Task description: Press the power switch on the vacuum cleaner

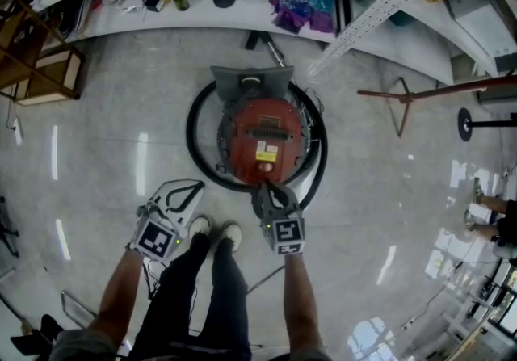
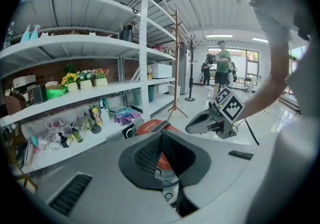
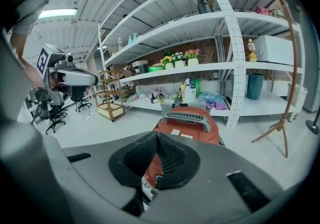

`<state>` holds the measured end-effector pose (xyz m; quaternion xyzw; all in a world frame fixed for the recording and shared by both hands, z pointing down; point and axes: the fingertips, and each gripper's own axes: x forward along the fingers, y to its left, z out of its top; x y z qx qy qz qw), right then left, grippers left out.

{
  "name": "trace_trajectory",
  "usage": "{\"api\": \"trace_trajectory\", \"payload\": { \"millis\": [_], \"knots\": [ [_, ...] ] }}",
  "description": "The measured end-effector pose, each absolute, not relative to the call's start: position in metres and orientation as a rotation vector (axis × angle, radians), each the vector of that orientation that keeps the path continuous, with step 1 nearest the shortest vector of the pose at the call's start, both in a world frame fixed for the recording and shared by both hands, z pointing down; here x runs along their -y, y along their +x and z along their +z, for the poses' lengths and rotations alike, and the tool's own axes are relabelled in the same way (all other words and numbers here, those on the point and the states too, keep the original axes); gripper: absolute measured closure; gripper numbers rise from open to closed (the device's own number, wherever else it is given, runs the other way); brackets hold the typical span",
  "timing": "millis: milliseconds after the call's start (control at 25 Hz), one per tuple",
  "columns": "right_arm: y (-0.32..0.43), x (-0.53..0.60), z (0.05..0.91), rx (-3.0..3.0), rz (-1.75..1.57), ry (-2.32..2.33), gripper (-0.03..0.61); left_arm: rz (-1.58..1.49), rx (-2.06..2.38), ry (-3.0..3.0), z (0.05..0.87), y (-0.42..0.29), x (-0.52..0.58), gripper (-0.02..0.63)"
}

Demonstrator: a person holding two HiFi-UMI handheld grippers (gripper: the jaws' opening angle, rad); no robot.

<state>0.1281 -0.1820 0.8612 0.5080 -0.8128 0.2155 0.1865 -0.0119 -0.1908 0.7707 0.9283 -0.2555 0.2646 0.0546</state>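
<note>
The red canister vacuum cleaner (image 1: 262,137) stands on the floor with its black hose (image 1: 194,141) coiled round it. It has a grey handle (image 3: 190,115) on top and a yellow label (image 1: 266,154) near its close end. I cannot pick out the power switch. My right gripper (image 1: 271,191) hovers just over the vacuum's near edge, jaws shut on nothing. My left gripper (image 1: 194,188) hangs to the left of the hose, above the floor, also shut and empty. Through the shut jaws, the left gripper view (image 2: 161,135) and the right gripper view (image 3: 157,138) both show the red body.
A low white shelf (image 1: 242,16) behind the vacuum carries bottles and purple cloth (image 1: 303,8). A wooden coat stand (image 1: 420,97) lies to the right and a wooden cart (image 1: 48,69) to the left. My shoes (image 1: 214,232) are just behind the grippers. People (image 2: 222,67) stand far off.
</note>
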Motion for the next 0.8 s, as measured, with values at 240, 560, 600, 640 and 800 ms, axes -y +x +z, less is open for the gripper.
{"api": "trace_trajectory", "payload": {
  "millis": [240, 560, 600, 640, 800],
  "knots": [
    [0.125, 0.192, 0.874, 2.284, 0.614, 1.438, 0.568, 0.801, 0.753, 2.819, 0.771, -0.009, 0.183, 0.607],
    [0.121, 0.196, 0.889, 2.268, 0.621, 1.414, 0.569, 0.806, 0.744, 2.818, 0.772, -0.01, 0.178, 0.607],
    [0.121, 0.196, 0.891, 2.267, 0.621, 1.41, 0.569, 0.805, 0.745, 2.818, 0.771, -0.01, 0.178, 0.607],
    [0.12, 0.196, 0.893, 2.263, 0.625, 1.411, 0.568, 0.804, 0.744, 2.819, 0.771, -0.01, 0.178, 0.607],
    [0.119, 0.2, 0.901, 2.25, 0.645, 1.426, 0.568, 0.811, 0.73, 2.82, 0.775, -0.009, 0.175, 0.607]
  ]
}}
